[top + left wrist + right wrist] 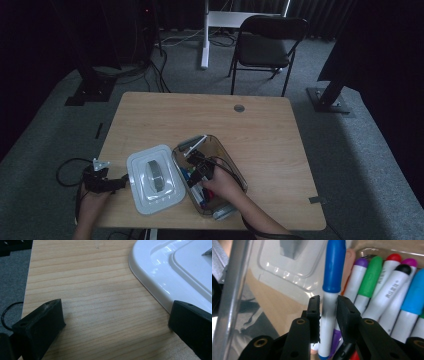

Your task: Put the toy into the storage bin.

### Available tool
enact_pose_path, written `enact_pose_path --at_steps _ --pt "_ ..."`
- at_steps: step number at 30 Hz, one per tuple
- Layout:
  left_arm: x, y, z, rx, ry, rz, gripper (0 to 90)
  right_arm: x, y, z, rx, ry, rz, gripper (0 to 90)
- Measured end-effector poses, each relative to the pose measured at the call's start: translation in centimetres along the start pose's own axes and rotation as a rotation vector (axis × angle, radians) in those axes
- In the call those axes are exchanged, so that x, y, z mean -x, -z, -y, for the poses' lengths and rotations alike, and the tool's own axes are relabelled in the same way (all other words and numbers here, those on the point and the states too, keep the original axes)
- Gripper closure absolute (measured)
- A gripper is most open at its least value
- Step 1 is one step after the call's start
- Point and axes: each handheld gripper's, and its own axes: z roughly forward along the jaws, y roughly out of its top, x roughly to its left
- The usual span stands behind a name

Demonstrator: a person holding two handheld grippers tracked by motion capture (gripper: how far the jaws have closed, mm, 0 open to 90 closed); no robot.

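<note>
My right gripper (pixel 328 301) reaches down into a clear plastic box (pixel 236 172) and is shut on a white marker with a blue cap (pixel 334 265), one jaw on each side of its barrel. The marker stands along the jaws, cap end away from me. Several other markers (pixel 384 290) with purple, green, red, black and blue caps lie side by side in the box. In the high view the right gripper (pixel 198 167) is over the box's middle. My left gripper (pixel 116 308) rests open on the wooden table, its right jaw beside the rim of a white lid (pixel 160 270).
The white lid (pixel 142 192) with a grey handle lies flat just left of the box. The wooden table (pixel 260 125) has bare room at the back and right. A black chair (pixel 265 47) stands beyond the table. The left gripper (pixel 120 183) is near the table's left edge.
</note>
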Motion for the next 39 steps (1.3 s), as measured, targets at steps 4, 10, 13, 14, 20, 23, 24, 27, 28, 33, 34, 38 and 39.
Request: enact_pose_path --at_steps 4,10,13,14,20,23,24,27,28,33,34,38,39 --pt "0.0 0.0 0.0 0.002 0.001 -0.001 0.5 0.1 0.8 0.2 0.031 0.001 0.011 68.8" --pt "0.0 0.0 0.0 0.001 0.0 -0.001 0.5 0.5 3.4 0.8 0.106 0.004 0.022 63.6" --pt "0.0 0.0 0.0 0.002 0.0 -0.001 0.5 0.8 5.3 1.3 0.16 0.007 0.02 60.7" --pt "0.0 0.0 0.0 0.001 0.0 0.0 0.5 1.0 6.0 1.4 0.179 0.004 0.021 60.5" --pt "0.0 0.0 0.0 0.0 0.0 0.0 0.5 2.1 9.8 2.5 0.281 -0.003 0.031 58.2" --pt "0.0 0.0 0.0 0.0 -0.001 0.0 0.6 2.9 11.2 2.9 0.321 -0.009 0.045 57.8" --pt "0.0 0.0 0.0 0.0 -0.001 0.0 0.5 3.2 11.6 3.1 0.335 -0.012 0.051 57.6" --pt "0.0 0.0 0.0 0.0 -0.001 0.0 0.5 4.1 12.3 3.6 0.367 -0.007 0.064 57.0" --pt "0.0 0.0 0.0 0.0 -0.001 0.0 0.5 4.1 12.3 3.6 0.367 -0.007 0.064 57.0" --pt "0.0 0.0 0.0 0.002 0.0 -0.001 0.5 6.0 12.8 4.1 0.39 -0.053 0.07 57.1" --pt "0.0 0.0 0.0 0.002 -0.001 -0.001 0.5 6.3 12.8 4.1 0.396 -0.053 0.074 57.1" --pt "0.0 0.0 0.0 0.001 -0.001 0.0 0.5 7.6 13.0 4.5 0.419 -0.06 0.075 54.8" --pt "0.0 0.0 0.0 0.0 -0.002 0.0 0.5 8.2 12.9 4.6 0.427 -0.058 0.073 54.0"
